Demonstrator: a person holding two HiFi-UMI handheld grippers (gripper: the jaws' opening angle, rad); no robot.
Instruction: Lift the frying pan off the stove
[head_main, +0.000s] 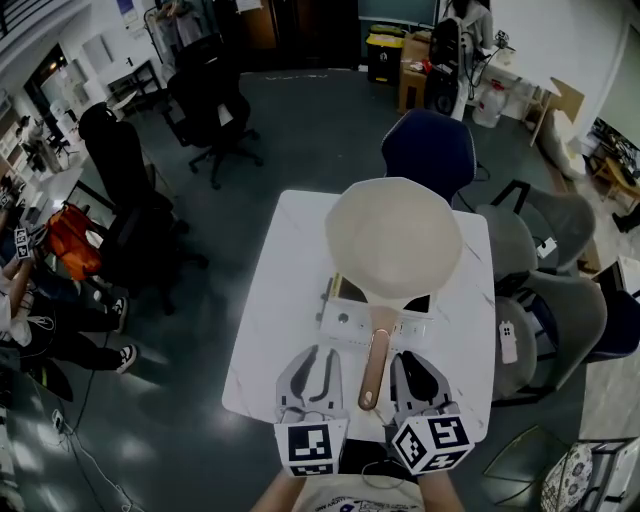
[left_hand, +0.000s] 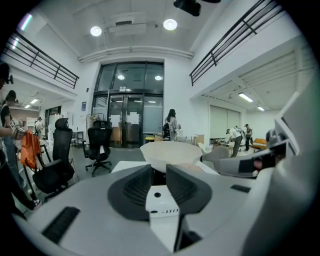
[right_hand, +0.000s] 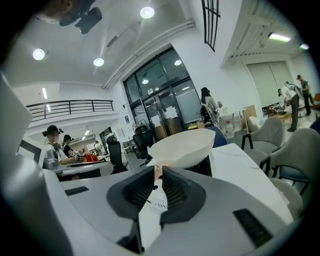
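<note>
A cream frying pan (head_main: 393, 238) sits on a small white portable stove (head_main: 345, 320) in the middle of a white table (head_main: 275, 300). Its copper-coloured handle (head_main: 374, 368) points toward me. My left gripper (head_main: 316, 352) rests on the table just left of the handle, shut with nothing held. Just right of the handle is my right gripper (head_main: 408, 356), also shut and empty. In the left gripper view the pan (left_hand: 172, 152) rises beyond the closed left gripper (left_hand: 159, 172). In the right gripper view the pan (right_hand: 182, 147) shows past the closed right gripper (right_hand: 157, 172).
A blue chair (head_main: 430, 150) stands at the table's far side and grey chairs (head_main: 560, 310) at its right, one holding a white remote (head_main: 508, 342). Black office chairs (head_main: 215, 105) stand at the far left, and seated people (head_main: 30, 300) at the left edge.
</note>
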